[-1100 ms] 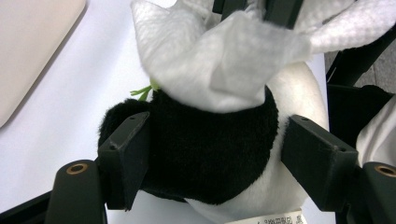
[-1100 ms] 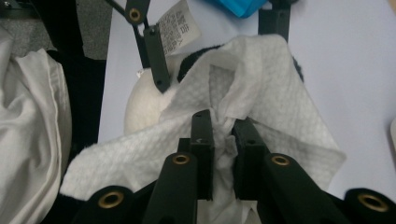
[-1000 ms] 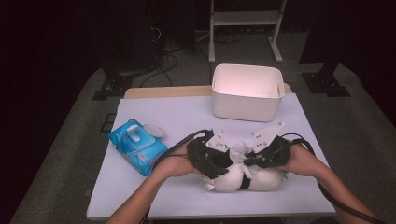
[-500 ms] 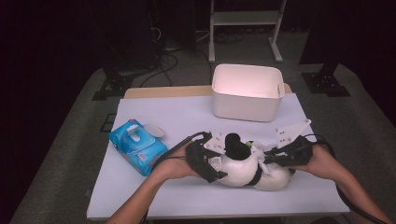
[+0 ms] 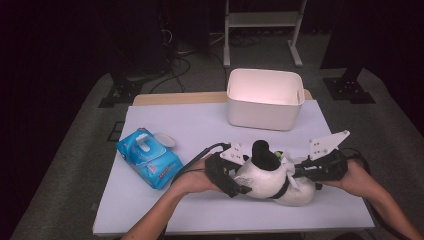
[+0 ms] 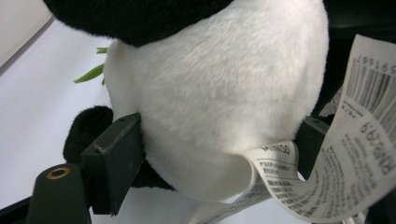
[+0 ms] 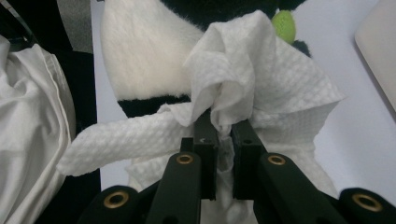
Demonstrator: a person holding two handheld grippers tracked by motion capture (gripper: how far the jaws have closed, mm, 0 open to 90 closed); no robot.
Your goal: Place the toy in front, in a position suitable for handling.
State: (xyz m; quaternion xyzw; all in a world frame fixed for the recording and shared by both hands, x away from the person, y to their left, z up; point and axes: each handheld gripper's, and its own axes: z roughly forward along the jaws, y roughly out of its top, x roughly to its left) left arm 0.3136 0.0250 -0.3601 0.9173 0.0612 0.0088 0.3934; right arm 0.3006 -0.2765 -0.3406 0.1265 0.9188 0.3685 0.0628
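Near the front edge of the bench lies a plush panda, white body with a black head end, set between the two hands. Farther back stands a white bin, well apart from the toy, and off to the left sits a blue pack of wipes with its lid flap up. Nothing lies between the panda and the bin.

The left hand-held gripper comes in from the left, its jaws spread wide around the panda's white body. They have just been opening further. In the left gripper view one jaw stands against the plush beside a black paw, the other beside the printed label that hangs from the toy; whether either pad presses I cannot tell, so this grasp looks released.

The right hand-held gripper is clenched on a white wipe, pinching a bunched fold of it between nearly closed jaws. The wipe rests against the panda's body.
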